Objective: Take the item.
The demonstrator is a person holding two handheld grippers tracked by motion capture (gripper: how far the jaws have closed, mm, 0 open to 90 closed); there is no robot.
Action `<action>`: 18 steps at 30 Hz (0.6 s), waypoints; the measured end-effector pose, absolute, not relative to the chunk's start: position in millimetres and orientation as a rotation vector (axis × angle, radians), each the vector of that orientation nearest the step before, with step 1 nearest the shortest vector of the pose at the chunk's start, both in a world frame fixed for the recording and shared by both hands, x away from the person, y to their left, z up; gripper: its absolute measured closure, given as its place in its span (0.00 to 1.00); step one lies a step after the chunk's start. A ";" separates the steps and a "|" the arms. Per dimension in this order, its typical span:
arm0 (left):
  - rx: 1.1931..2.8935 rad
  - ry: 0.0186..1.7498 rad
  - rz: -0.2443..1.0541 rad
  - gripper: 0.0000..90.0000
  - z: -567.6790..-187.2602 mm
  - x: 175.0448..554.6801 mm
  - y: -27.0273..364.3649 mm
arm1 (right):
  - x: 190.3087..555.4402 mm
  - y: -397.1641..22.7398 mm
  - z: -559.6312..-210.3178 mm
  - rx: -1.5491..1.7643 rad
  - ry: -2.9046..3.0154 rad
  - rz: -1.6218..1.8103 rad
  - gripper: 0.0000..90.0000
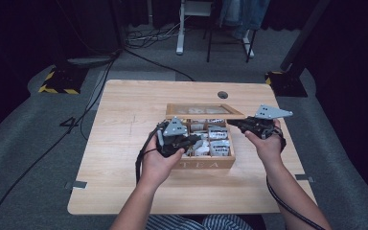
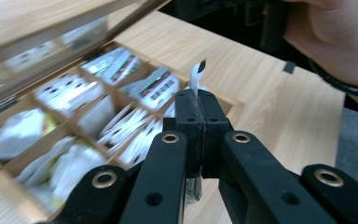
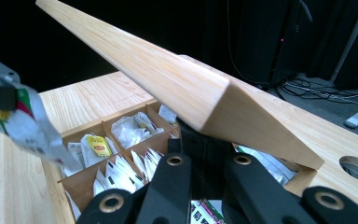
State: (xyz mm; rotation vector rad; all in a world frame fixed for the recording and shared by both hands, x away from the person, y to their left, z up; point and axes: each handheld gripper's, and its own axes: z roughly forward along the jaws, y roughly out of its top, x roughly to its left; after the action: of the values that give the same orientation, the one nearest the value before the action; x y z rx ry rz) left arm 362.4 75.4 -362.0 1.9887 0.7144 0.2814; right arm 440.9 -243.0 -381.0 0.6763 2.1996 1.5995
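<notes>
Black left tongs (image 2: 199,112) clamp a tea sachet (image 2: 196,74); right tongs (image 3: 200,140), clenched, apparently prop the lid (image 3: 168,79).

Tea box (image 1: 206,163): pale wood, white "TEA" lettering. Table (image 1: 124,143): light wood grain. Left gripper (image 2: 199,109): black jaws, brass rivets. Packet (image 3: 28,123): white with red, green, yellow print, blurred. Sachets (image 3: 121,175) mostly white, one yellow label.
</notes>
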 end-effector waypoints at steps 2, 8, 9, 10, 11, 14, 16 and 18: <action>1.982 0.736 0.289 0.99 -363.1 361.1 83.3 | 440.9 -242.9 -381.0 0.676 2.199 1.599 1.00; 1.968 0.782 0.314 0.99 -365.4 357.8 101.6 | 441.2 -242.4 -382.1 0.678 2.205 1.597 1.00; 1.968 0.789 0.320 0.99 -365.7 357.4 104.4 | 441.3 -242.2 -382.1 0.677 2.205 1.597 1.00; 1.967 0.801 0.335 0.99 -366.3 356.9 108.6 | 441.3 -242.1 -382.1 0.678 2.205 1.597 1.00; 1.967 0.801 0.335 0.99 -366.3 356.9 108.6 | 441.3 -242.1 -382.1 0.678 2.205 1.597 1.00; 1.972 0.833 0.374 0.99 -367.6 355.6 117.6 | 441.1 -242.2 -382.2 0.678 2.207 1.595 1.00; 1.972 0.842 0.381 0.99 -368.3 355.5 120.2 | 441.1 -242.2 -382.2 0.677 2.208 1.595 1.00; 1.974 0.866 0.393 0.99 -370.2 355.3 126.9 | 441.2 -242.3 -382.3 0.676 2.208 1.596 1.00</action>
State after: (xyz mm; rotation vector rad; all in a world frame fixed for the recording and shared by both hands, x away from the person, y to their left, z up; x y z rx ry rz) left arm 355.3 126.9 -370.2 1.9743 0.8663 0.3934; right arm 441.2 -242.3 -382.3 0.6761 2.2084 1.5958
